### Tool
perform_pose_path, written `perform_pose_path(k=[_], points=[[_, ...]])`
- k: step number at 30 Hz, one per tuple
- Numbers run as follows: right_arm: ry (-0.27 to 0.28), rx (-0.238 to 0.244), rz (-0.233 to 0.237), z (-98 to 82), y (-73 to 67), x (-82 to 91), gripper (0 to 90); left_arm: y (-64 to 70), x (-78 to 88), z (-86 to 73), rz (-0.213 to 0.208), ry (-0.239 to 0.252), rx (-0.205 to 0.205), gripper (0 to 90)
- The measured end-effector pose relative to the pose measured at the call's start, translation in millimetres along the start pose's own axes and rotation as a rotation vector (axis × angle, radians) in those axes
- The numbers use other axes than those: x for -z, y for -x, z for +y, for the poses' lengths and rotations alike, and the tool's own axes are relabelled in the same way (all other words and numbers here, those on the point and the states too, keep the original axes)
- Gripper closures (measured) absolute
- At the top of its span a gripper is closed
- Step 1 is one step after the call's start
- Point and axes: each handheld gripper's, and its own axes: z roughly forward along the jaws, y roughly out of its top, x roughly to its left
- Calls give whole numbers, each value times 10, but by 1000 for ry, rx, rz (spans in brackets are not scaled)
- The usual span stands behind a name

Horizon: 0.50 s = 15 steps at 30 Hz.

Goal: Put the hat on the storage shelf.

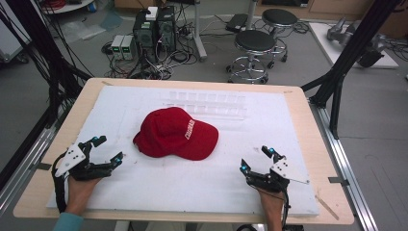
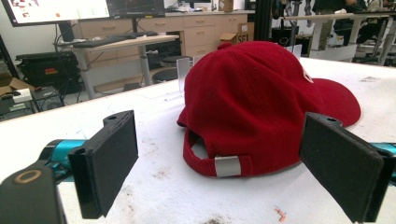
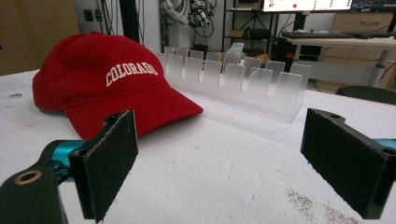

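Note:
A red baseball cap (image 1: 174,133) with white lettering lies in the middle of the white mat (image 1: 202,183), brim toward the right. My left gripper (image 1: 107,150) rests low at the front left, open and empty, short of the cap's back. From the left gripper view the cap (image 2: 261,102) shows its rear strap with a grey tab, centred between the wide jaws. My right gripper (image 1: 256,159) sits at the front right, open with nothing between its jaws. The right gripper view has the cap (image 3: 107,79) at the left, its brim pointing toward me.
A clear plastic slotted rack (image 1: 207,103) stands behind the cap; it also appears as a row of frosted dividers (image 3: 238,79). The wooden table (image 1: 308,120) borders the mat. Stools (image 1: 254,48), computers (image 1: 154,29) and cables stand on the floor beyond.

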Motion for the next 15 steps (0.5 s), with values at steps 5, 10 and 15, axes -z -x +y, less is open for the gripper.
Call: perform_pose_path(k=[5,10,15], points=[[-3,-8,6,1,2,-1,100,-7,1,-1,2,-2,5,123],[-6,-5,4,0,-8,2,100,-9,1,-1,1,1,9,123],[-3,-4,-1,0,-5,1,100,-16,3,0,2,0,13,123]])
